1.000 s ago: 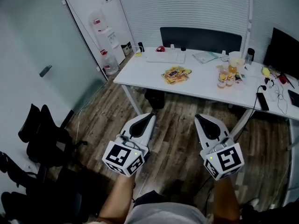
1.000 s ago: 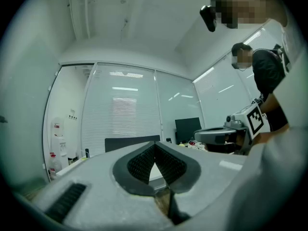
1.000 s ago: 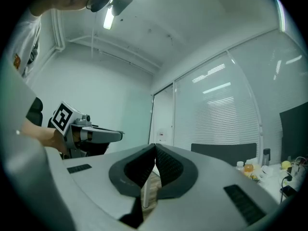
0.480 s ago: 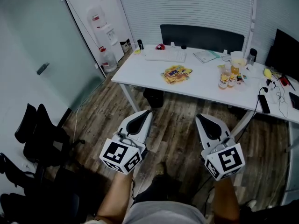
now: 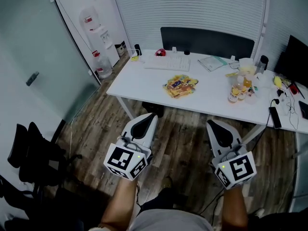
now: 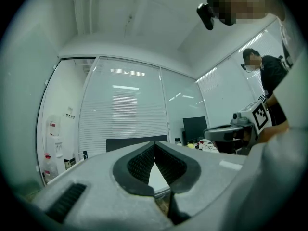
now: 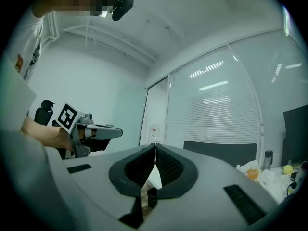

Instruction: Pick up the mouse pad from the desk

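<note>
Counter (image 5: pixel 139 83) sits nearer in the head view than a second ago, left gripper (image 5: pixel 148 116) and right gripper (image 5: pixel 214 124) both clenched on nothing and short of it; mouse pad (image 5: pixel 180 86), likely the colourful flat piece mid-counter, lies untouched, so it's approach only.

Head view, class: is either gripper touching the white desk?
No: the left gripper and the right gripper both hang over the wooden floor, short of the desk.
</note>
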Available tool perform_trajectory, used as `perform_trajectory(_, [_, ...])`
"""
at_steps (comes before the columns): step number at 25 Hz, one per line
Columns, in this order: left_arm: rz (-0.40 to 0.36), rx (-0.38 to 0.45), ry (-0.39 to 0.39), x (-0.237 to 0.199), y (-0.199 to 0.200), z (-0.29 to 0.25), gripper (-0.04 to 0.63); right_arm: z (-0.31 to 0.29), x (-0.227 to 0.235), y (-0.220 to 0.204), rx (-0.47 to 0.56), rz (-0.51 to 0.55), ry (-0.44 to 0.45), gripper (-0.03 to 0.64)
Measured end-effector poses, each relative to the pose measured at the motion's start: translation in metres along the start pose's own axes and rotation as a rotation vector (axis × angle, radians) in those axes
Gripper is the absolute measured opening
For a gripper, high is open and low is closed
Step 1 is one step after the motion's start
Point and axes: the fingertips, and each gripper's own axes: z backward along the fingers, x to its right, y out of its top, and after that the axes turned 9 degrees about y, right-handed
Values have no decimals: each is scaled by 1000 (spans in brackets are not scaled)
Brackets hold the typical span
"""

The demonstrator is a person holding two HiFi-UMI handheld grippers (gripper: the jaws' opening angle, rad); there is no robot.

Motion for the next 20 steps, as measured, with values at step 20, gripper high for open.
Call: perform_trajectory(20, [-21,-33,-111,-124,-50,-133,15,-156,70,-43,-97,-11,-95,12])
